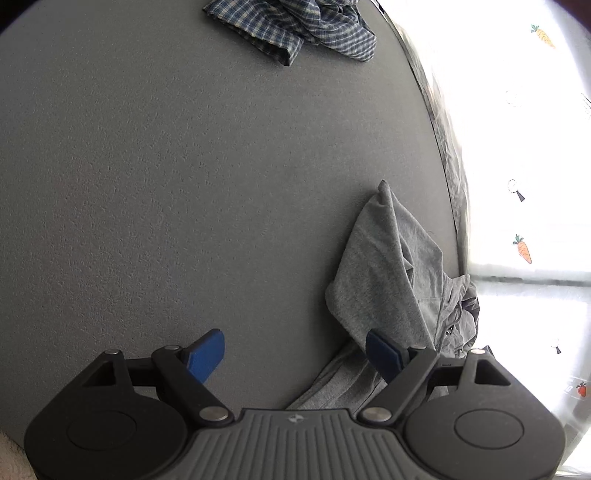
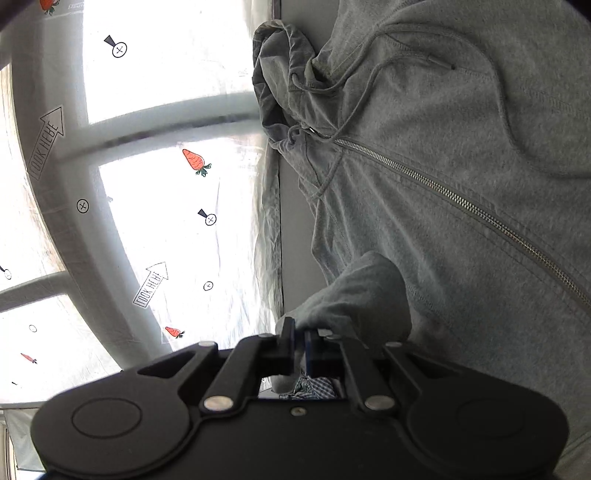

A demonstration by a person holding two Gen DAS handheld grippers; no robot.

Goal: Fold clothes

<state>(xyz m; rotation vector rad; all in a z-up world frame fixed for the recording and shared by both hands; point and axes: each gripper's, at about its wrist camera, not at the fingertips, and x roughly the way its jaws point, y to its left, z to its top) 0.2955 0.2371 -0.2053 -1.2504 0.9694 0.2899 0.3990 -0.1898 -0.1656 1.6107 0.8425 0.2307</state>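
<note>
Grey hoodie [image 2: 461, 155] here is soft, matt knit cloth with a faint heathered fleck, and its zip [image 2: 443, 192] runs down in bright, toothed metal while the drawcord [image 2: 354, 110] looks like woven cotton. Table [image 1: 166, 184] is a dull grey, finely pebbled surface, and the checked shirt [image 1: 295, 26] on it is thin, crumpled woven fabric. The left gripper [image 1: 295, 354] shows matt black plastic arms, shiny steel rivets and smooth blue pads, and over at the window the printed plastic sheet [image 2: 177, 229] is thin, creased and glossy.
</note>
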